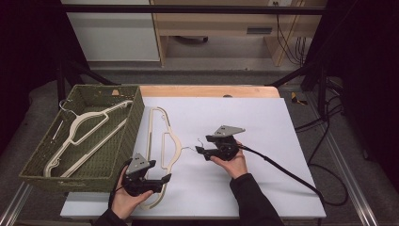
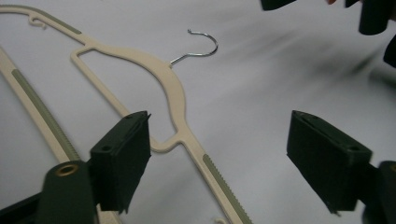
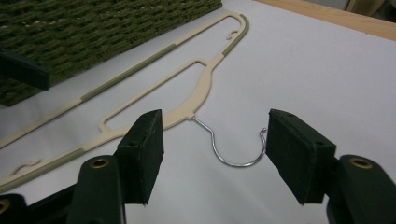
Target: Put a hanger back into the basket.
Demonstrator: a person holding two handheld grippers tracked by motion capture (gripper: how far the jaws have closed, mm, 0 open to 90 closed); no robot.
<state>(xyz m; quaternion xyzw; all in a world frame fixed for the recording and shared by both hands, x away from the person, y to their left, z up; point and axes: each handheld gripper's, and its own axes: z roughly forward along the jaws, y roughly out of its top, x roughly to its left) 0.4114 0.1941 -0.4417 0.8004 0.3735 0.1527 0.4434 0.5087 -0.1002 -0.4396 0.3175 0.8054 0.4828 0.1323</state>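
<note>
The cream hanger (image 1: 162,141) you are working on lies flat on the white sheet (image 1: 254,122), just right of the green woven basket (image 1: 127,136), its wire hook (image 3: 233,149) pointing right. Your right gripper (image 1: 200,150) sits at that hook with its jaws apart, the hook between them and unclamped. Your left gripper (image 1: 165,179) is at the hanger's near end, jaws also spread wide, one over the hanger's shoulder. The basket holds two more cream hangers (image 1: 82,136). Nothing blocks either gripper. The sheet covers a wooden table (image 1: 207,90); beyond it stand a cabinet (image 1: 113,30) and dark framing.
</note>
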